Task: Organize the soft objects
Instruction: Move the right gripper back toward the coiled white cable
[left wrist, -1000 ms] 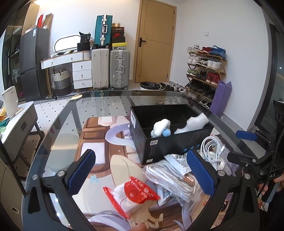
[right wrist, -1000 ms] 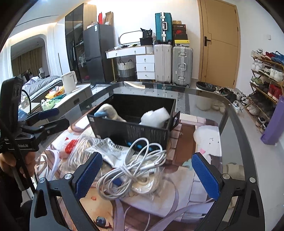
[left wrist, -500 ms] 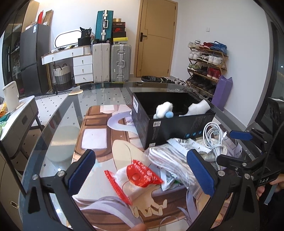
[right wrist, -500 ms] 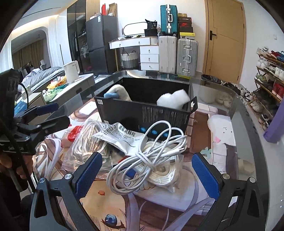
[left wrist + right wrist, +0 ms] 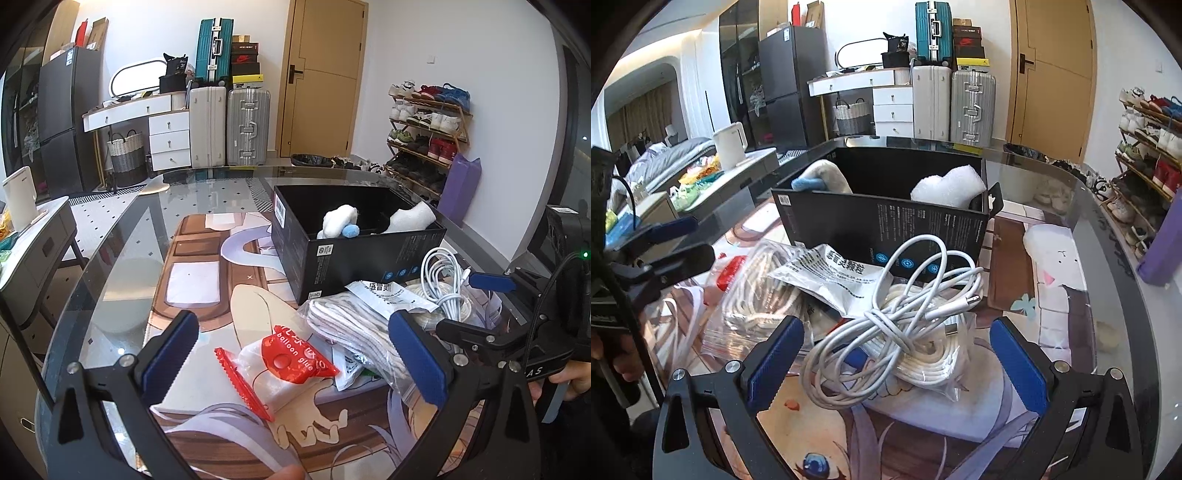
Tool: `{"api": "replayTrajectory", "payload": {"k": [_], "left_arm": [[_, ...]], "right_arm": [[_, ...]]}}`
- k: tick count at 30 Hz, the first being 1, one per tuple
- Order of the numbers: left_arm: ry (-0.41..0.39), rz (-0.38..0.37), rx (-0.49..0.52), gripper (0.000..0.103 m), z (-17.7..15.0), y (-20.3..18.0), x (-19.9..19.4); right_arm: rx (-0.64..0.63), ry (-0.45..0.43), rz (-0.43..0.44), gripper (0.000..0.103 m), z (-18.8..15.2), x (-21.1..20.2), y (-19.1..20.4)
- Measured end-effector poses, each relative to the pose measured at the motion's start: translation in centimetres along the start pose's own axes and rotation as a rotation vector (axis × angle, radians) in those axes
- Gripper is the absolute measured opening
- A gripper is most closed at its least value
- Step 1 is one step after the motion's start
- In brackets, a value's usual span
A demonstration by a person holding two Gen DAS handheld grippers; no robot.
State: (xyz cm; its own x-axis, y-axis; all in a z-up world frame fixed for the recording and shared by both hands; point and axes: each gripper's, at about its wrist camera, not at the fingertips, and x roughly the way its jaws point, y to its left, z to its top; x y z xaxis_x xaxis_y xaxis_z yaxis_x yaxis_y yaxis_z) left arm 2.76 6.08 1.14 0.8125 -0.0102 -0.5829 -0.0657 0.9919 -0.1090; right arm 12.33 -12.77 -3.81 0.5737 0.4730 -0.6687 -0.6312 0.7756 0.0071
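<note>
Left claw (image 5: 291,358) wide, empty, poised over red balloon-glue packet (image 5: 284,363) on bench (image 5: 122,236); bagged cord (image 5: 757,295) beside it. Right claw (image 5: 894,365) wide, empty, straddling white cable bundle (image 5: 901,328). Step judged pre-grasp; next: close on bundle, lift into black box (image 5: 886,225), which holds two soft items

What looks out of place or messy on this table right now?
The loose white cable sprawls tangled atop a bagged cable coil, and a white sachet lies askew across the pile before the black box.
</note>
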Motion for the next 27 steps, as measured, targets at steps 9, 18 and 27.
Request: {"api": "replayTrajectory", "payload": {"k": [9,18,27], "left_arm": [[0.007,-0.004,-0.005,0.103,0.0,0.1,0.2],[0.009,0.0,-0.004,0.103,-0.1,0.2,0.3],[0.017,0.003,-0.005,0.103,-0.2,0.4,0.5]], "right_arm": [[-0.022,0.02,-0.049,0.102,-0.2,1.2,0.8],[-0.04,0.02,-0.111,0.102,-0.5,0.9,0.3],[-0.048,0.026,-0.118,0.102,-0.9,0.4,-1.3]]}}
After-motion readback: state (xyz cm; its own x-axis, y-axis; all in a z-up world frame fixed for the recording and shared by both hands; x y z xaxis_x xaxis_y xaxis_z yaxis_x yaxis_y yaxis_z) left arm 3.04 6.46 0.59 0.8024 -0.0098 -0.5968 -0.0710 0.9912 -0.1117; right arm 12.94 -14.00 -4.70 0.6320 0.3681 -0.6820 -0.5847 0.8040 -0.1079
